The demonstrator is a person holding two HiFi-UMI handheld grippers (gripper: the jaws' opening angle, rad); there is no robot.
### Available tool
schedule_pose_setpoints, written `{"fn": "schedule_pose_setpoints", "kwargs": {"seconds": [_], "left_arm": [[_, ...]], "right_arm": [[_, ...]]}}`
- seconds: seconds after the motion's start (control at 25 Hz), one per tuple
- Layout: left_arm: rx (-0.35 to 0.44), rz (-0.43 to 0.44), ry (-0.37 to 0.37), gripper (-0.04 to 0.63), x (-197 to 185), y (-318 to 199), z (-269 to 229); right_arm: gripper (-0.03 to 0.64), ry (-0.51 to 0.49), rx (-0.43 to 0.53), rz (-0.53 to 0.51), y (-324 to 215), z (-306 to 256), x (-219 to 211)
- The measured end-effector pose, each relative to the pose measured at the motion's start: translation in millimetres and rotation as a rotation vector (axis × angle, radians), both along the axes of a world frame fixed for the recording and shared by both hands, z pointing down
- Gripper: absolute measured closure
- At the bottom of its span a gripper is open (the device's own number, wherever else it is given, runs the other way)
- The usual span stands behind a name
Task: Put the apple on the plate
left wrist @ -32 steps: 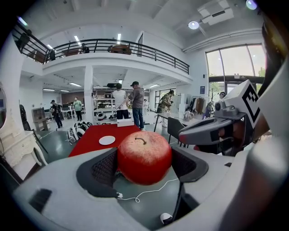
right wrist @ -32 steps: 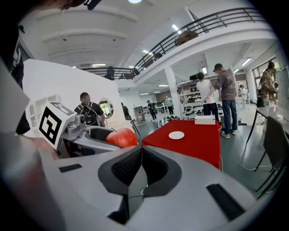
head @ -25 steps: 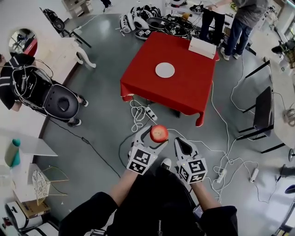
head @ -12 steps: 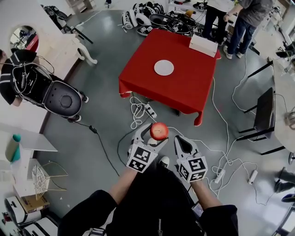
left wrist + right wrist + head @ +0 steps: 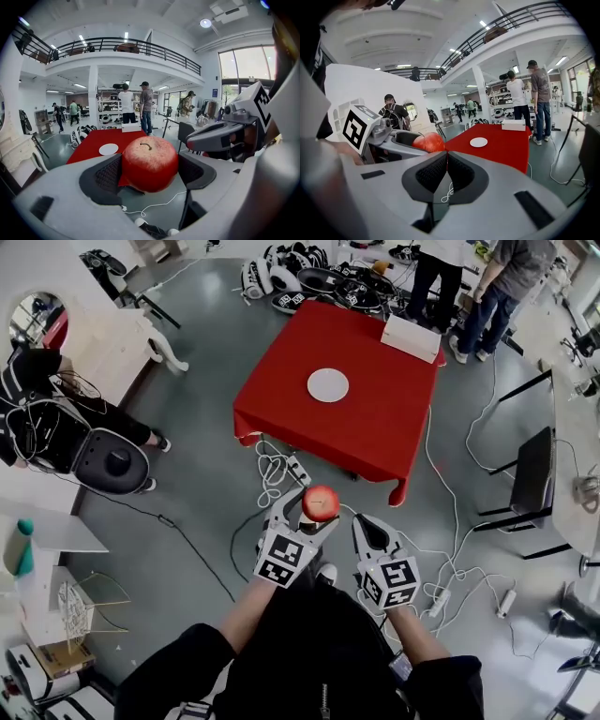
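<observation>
My left gripper (image 5: 315, 517) stays clamped on the apple (image 5: 320, 503) above the floor, my right gripper (image 5: 367, 527) is closed and empty, and the plate (image 5: 328, 385) on the red table (image 5: 375, 432) has edged slightly nearer but is still well ahead.

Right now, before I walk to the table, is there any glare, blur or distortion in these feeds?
Head view: evenly lit and sharp, edges bowed by the wide lens; the plate reads clearly. Left gripper view: heavy fisheye, dark corners, window bright, apple crisp. Right gripper view: same fisheye and dark corners, ceiling lights small, no flare.
</observation>
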State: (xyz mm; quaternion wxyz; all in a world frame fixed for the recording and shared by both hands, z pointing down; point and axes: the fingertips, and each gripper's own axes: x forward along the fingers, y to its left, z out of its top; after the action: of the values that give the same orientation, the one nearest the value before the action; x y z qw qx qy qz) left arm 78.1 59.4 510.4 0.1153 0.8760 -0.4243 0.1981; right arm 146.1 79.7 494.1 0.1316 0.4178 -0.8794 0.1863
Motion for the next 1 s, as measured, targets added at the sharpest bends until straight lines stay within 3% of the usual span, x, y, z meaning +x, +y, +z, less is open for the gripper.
{"fn": "schedule_pose_setpoints", "kwargs": {"seconds": [0.6,1.0], "left_arm": [[-0.001,0.074,0.036,0.216,-26,-154,3],[-0.021,0.116,0.049,0.215,-47,-220,16]], "right_arm": [[0.604,0.027,-0.009,0.070,-144,2,-35],[0.604,0.042,-0.017,0.121,-210,7,-57]]}}
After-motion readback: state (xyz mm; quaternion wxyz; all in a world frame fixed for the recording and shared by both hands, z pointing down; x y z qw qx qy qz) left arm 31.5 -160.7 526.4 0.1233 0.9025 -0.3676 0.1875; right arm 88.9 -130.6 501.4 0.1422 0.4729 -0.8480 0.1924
